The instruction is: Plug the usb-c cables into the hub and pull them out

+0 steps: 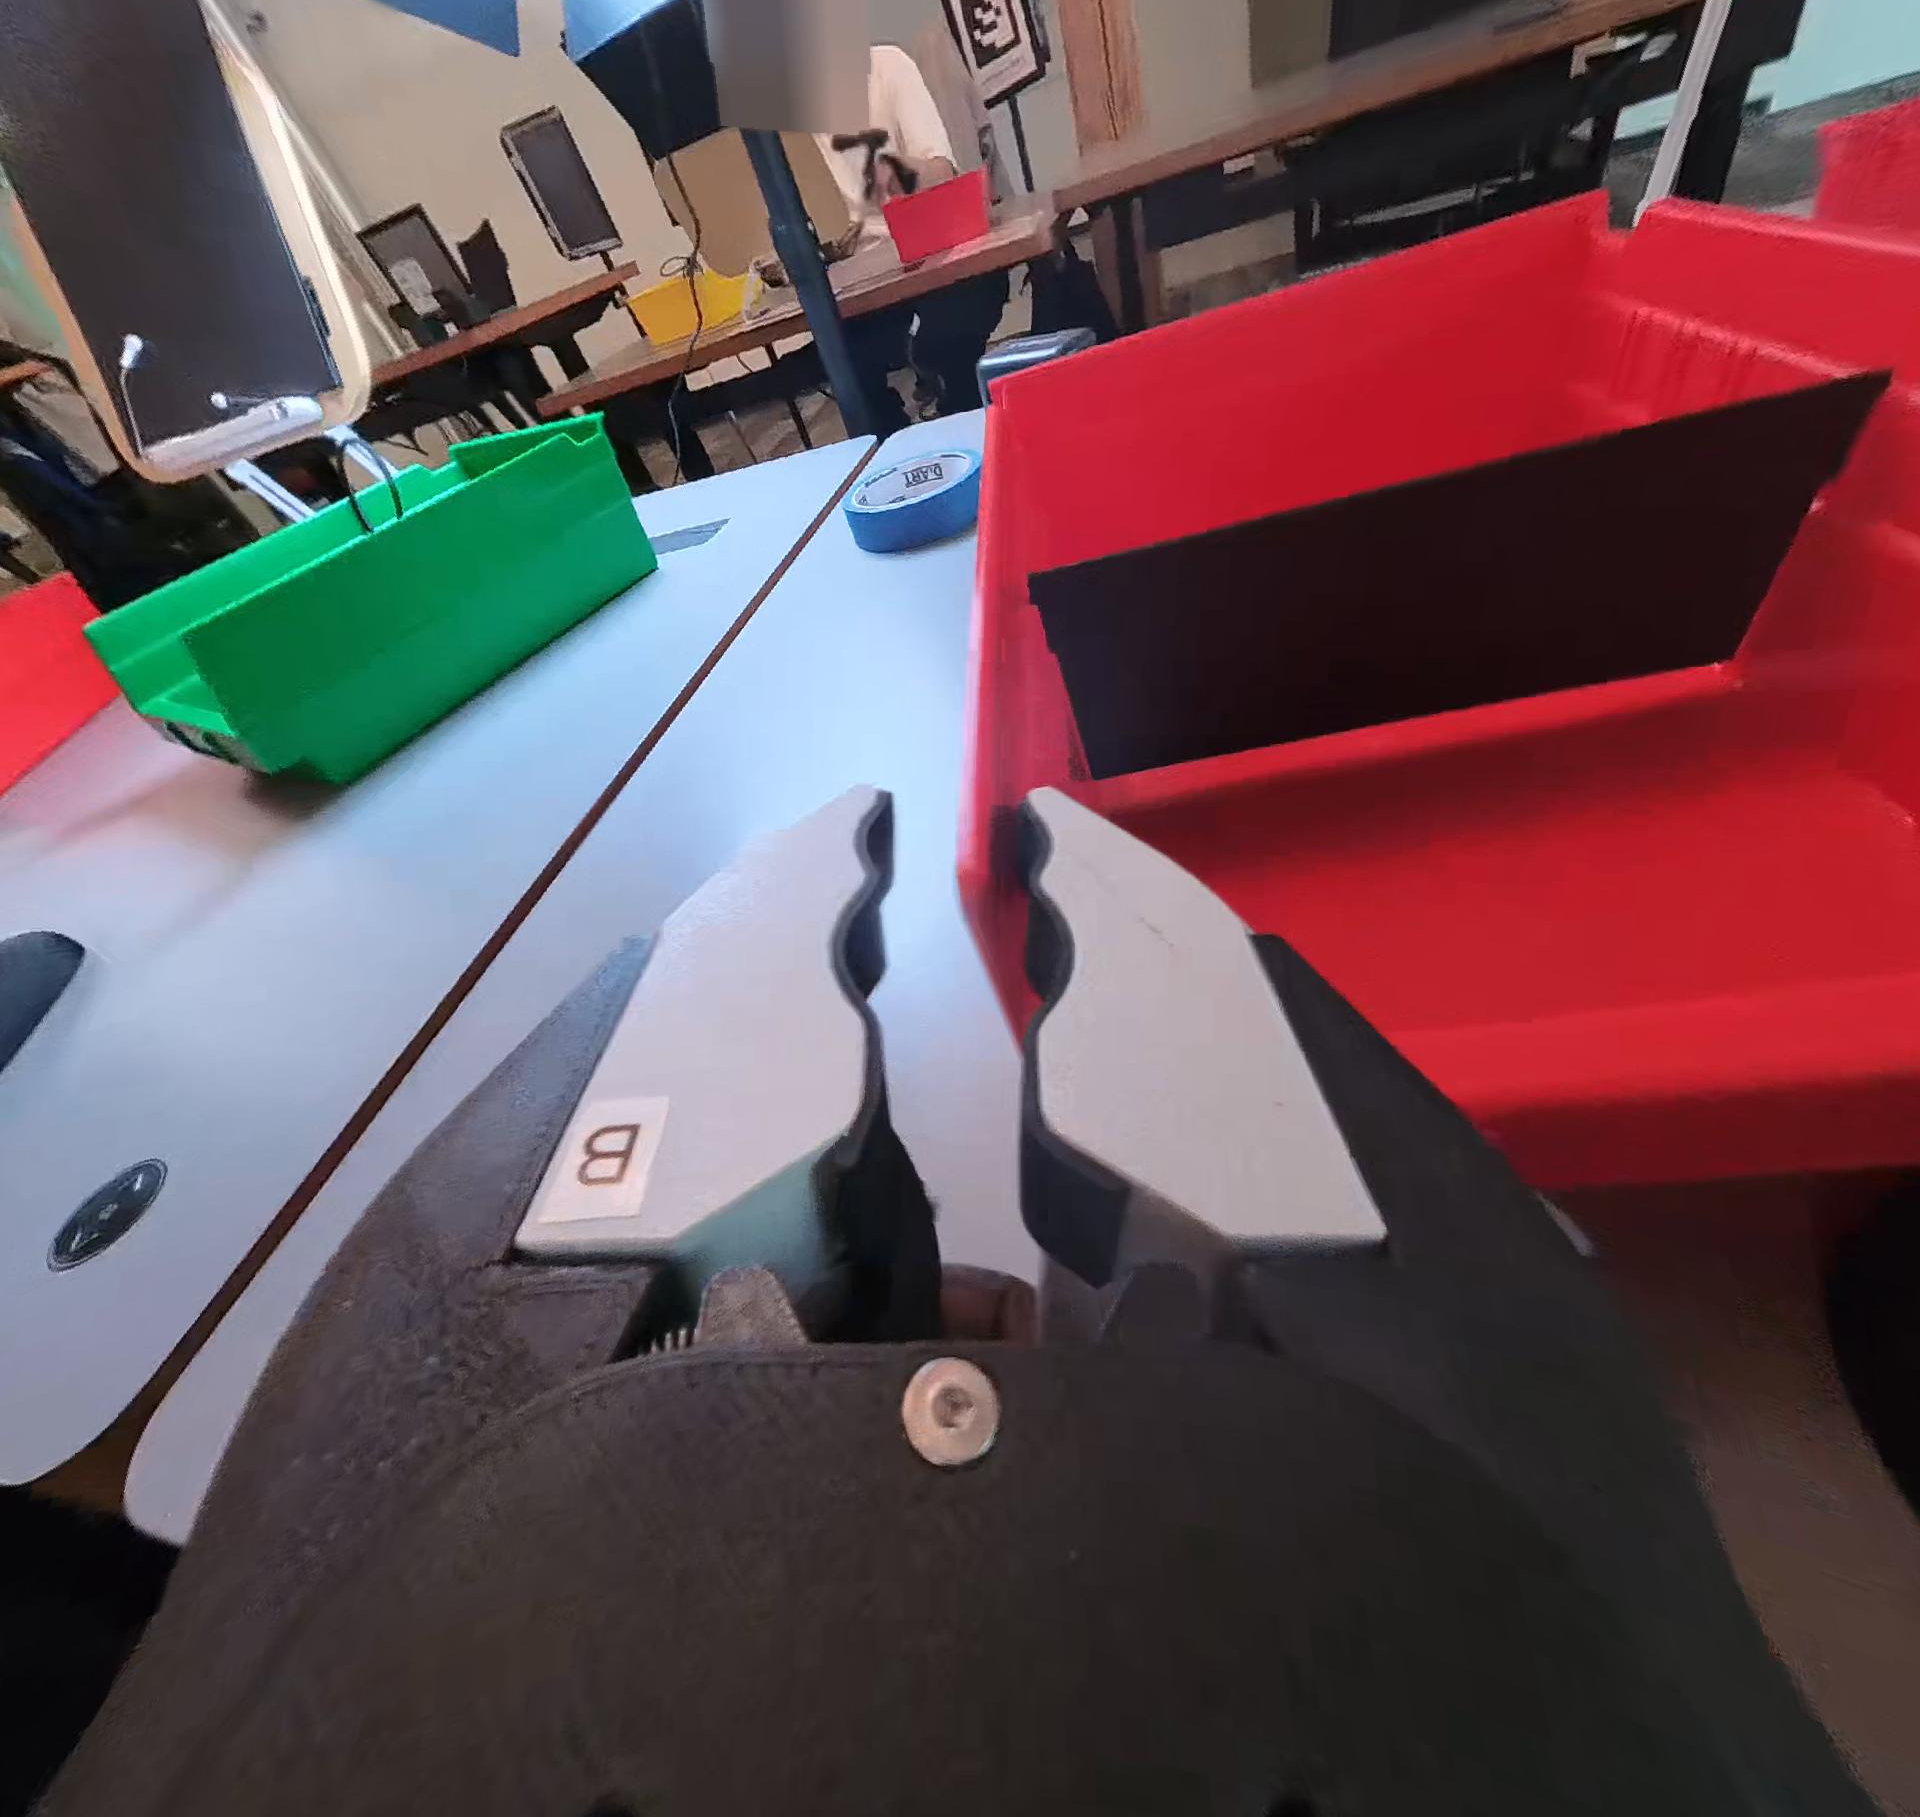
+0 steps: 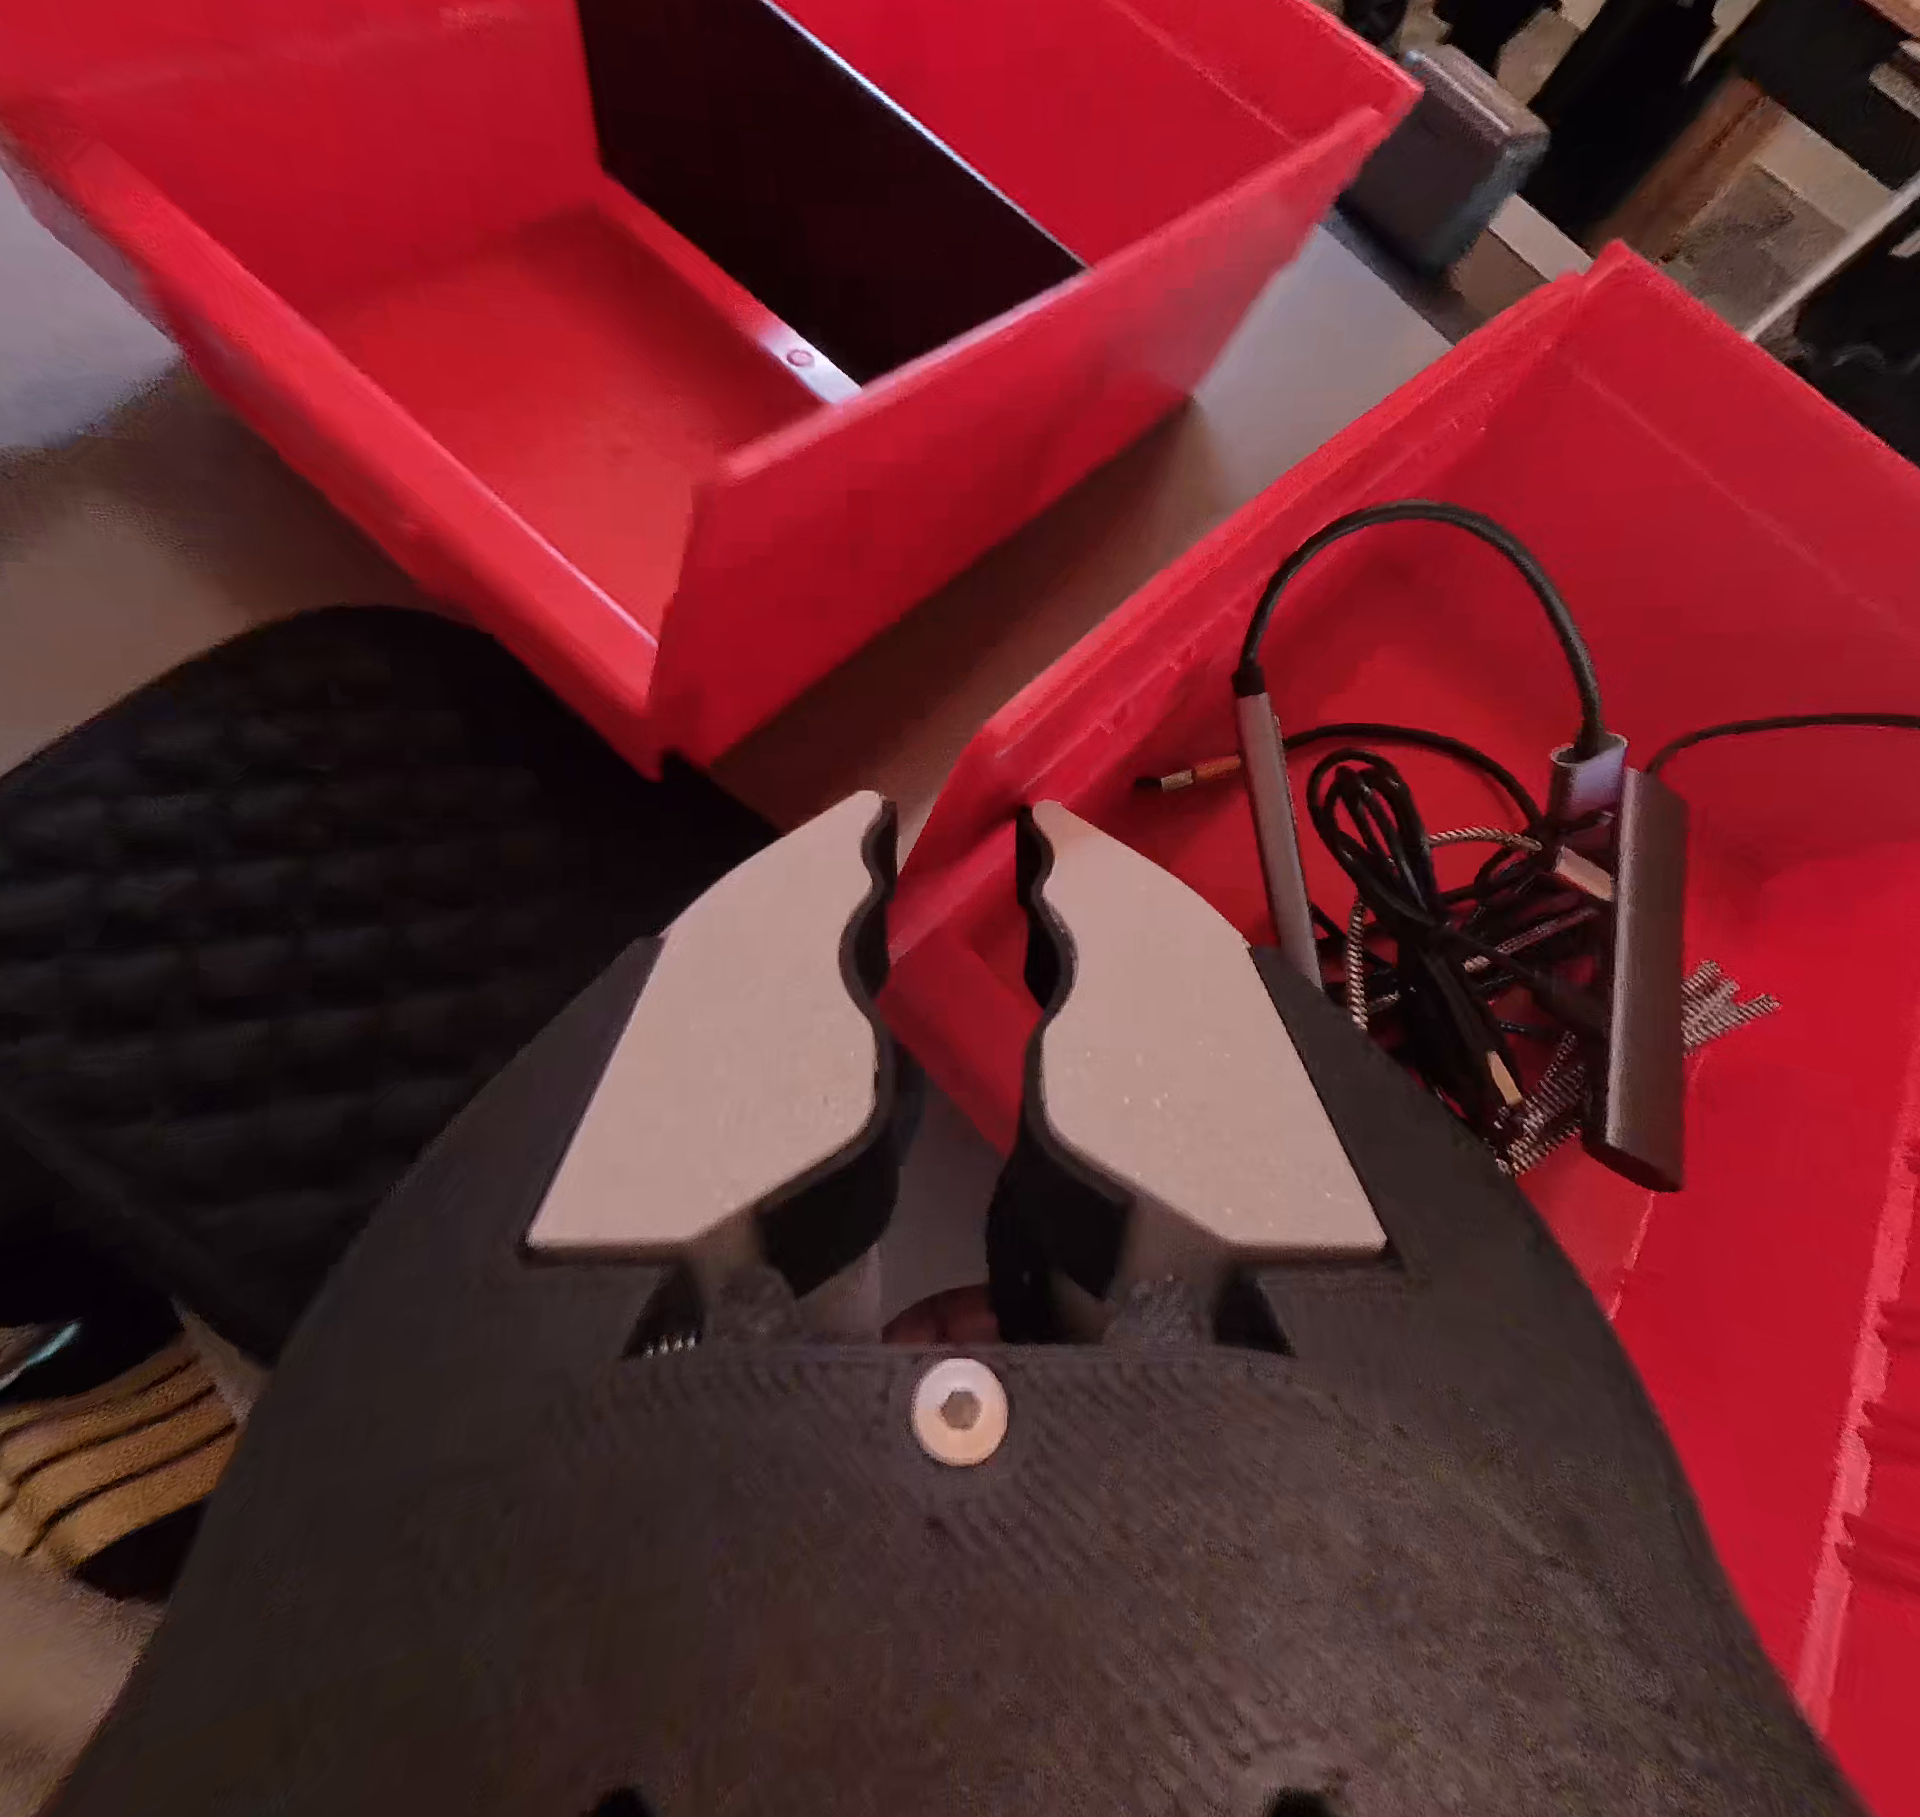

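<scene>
Right wrist view: right gripper (image 2: 956, 822) fingers spread, empty | hub (image 2: 1647, 978) and cables (image 2: 1403, 894) in red bin (image 2: 1714, 479), frame right | left gripper (image 1: 956, 817) fingers spread, empty, over worktop (image 1: 810, 687).

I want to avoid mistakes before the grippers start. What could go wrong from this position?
1. The cables lie tangled around the two hubs in the red bin, so lifting one may drag the rest along.
2. The open right gripper sits at the bin's near wall and could catch on it when reaching in.
3. The open left gripper faces the divided red bin, away from the cables, so it may be late to steady a hub.
</scene>
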Tool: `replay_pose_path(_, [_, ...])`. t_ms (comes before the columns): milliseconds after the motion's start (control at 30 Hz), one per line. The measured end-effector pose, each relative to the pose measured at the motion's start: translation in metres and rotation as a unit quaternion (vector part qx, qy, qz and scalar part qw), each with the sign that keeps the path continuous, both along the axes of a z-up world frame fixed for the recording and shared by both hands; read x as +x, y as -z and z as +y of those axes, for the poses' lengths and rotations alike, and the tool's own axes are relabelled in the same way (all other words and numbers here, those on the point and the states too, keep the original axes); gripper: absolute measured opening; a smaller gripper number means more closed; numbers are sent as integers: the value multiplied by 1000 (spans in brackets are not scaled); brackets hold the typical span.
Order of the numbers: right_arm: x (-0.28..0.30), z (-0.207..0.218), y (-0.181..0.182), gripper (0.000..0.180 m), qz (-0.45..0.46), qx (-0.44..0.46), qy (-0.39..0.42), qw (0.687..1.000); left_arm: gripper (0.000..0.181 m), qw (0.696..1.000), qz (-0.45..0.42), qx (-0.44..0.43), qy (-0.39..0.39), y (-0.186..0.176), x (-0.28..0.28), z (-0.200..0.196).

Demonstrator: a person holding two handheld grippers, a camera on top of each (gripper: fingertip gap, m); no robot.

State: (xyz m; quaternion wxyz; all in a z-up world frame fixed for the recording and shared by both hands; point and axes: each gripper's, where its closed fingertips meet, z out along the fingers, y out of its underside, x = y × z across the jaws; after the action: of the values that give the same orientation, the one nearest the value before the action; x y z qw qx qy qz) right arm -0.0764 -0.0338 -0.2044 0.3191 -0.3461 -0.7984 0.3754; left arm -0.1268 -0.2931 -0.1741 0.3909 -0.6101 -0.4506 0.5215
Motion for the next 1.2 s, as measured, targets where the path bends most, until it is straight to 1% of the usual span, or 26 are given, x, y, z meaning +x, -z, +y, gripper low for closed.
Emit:
replay_pose_path(33, [-2, -6, 0, 21, 3, 7, -6, 1000, 13, 1000, -1, -1, -3, 1, -1, 1])
replay_pose_path(67, [-5, -13, 1, 20, 7, 10, -15, 1000, 12, 1000, 5, 2, -14, 1, 0, 0])
replay_pose_path(167, [-12, -34, 0, 22, 1, -10, -48, 999, 11, 1000, 18, -2, -26, 0, 6, -3])
replay_pose_path(267, [-19, -53, 0, 22, 2, -13, -76, 997, 12, 997, 35, -9, -68, 0, 14, -17])
replay_pose_path(400, [-26, -70, -1, 23, 7, -23, -101, 995, 14, 991, 52, -41, -119, -2, 28, -36])
replay_pose_path(467, [-28, -73, -2, 23, 6, -51, -92, 994, 14, 990, 52, -46, -122, -1, 33, -40])
replay_pose_path(533, [-28, -71, -10, 25, 22, -101, -76, 992, 14, 990, 54, -44, -119, -1, 39, -42])
replay_pose_path(600, [-22, -65, -32, 30, 71, -166, -62, 982, 17, 990, 56, -43, -119, -1, 45, -47])
replay_pose_path(633, [-16, -64, -44, 34, 96, -198, -63, 973, 14, 991, 54, -43, -118, 0, 48, -48])
replay_pose_path(700, [-2, -67, -56, 44, 118, -248, -75, 959, 13, 990, 56, -49, -119, 0, 56, -53])
replay_pose_path(800, [18, -89, -50, 65, 100, -259, -109, 954, 13, 991, 53, -63, -104, 0, 67, -52])
replay_pose_path(833, [21, -97, -46, 69, 98, -253, -117, 955, 20, 992, 50, -59, -99, 1, 70, -52])
replay_pose_path(867, [21, -102, -43, 70, 100, -234, -115, 960, 32, 993, 48, -50, -93, 2, 72, -52])
replay_pose_path(933, [13, -105, -34, 66, 92, -184, -90, 975, 43, 996, 47, -14, -73, 3, 71, -52])
replay_pose_path(1000, [7, -111, -23, 59, 61, -153, -82, 983, 45, 999, 25, 24, -38, 10, 66, -46])
replay_pose_path(1033, [3, -111, -17, 52, 44, -139, -71, 987, 44, 999, 9, 36, -21, 15, 63, -42])
replay_pose_path(1067, [-1, -111, -10, 45, 28, -125, -61, 990, 33, 999, -3, 41, -5, 19, 61, -37])
replay_pose_path(1100, [-4, -112, -5, 35, 15, -111, -55, 992, 15, 999, 1, 41, -12, 19, 60, -38])
replay_pose_path(1133, [-7, -112, -2, 13, 15, -97, -51, 994, 13, 999, 10, 34, -18, 16, 61, -38])
replay_pose_path(1167, [-10, -111, -4, 10, 33, -79, -49, 995, 12, 999, 22, 26, -28, 13, 63, -38])
replay_pose_path(1200, [-10, -111, -8, 10, 59, -61, -56, 995, 11, 998, 44, 28, -36, 6, 66, -37])
